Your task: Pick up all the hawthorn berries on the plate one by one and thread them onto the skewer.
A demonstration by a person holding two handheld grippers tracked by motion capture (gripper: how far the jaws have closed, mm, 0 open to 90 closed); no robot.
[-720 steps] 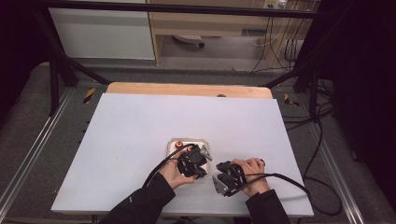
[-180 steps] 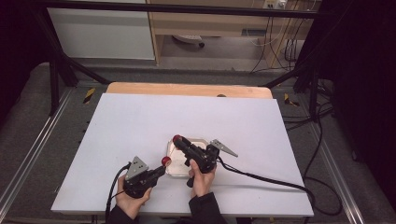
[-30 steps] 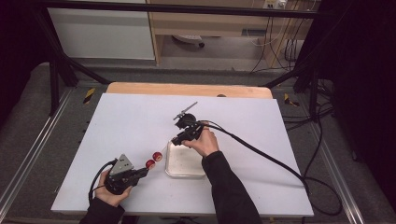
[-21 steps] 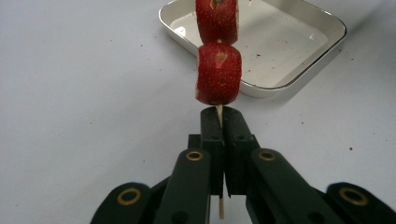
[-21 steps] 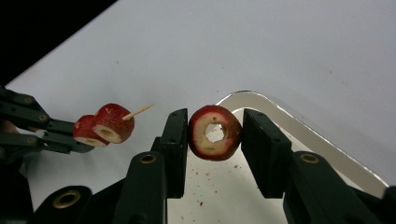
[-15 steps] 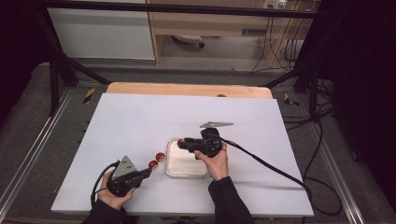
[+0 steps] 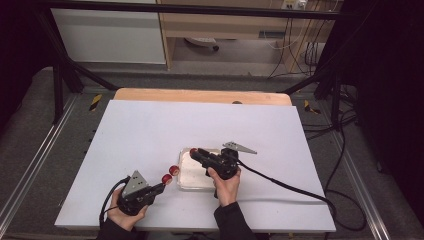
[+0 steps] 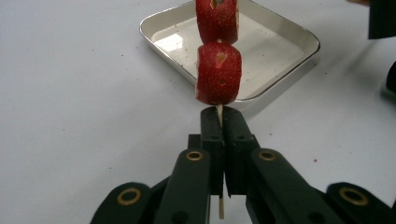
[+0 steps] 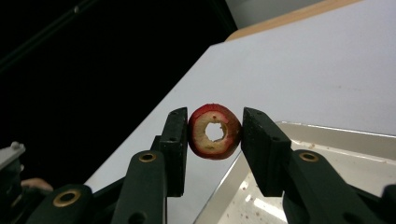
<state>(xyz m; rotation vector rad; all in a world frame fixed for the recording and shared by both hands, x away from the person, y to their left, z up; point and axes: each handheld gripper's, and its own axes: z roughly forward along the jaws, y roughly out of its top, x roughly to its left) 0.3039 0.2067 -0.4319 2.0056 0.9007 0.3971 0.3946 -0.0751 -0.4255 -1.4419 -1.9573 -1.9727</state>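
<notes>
My left gripper (image 7: 161, 184) (image 8: 220, 122) is shut on a thin wooden skewer (image 8: 219, 111) that carries two red cored fruit pieces (image 8: 218, 73), (image 8: 216, 19); in the high view they sit just left of the tray (image 7: 170, 174). My right gripper (image 7: 194, 151) (image 9: 215, 132) is shut on a third red fruit ring (image 9: 214, 131) with a hole through its core, held above the tray's far left corner. The shallow metal tray (image 7: 186, 184) (image 8: 303, 42) (image 9: 355, 140) lies on the white table between the two grippers.
The white table sheet (image 7: 150, 130) stretches wide behind the tray, with a wooden strip (image 7: 200, 96) along its far edge. A black cable (image 7: 290, 187) trails right from the right gripper. Dark frame bars and floor surround the table.
The right gripper has swung from the far side of the tray toward me and now lies over it, pointing left with the fruit ring. The left gripper with its skewer shifted slightly right.
</notes>
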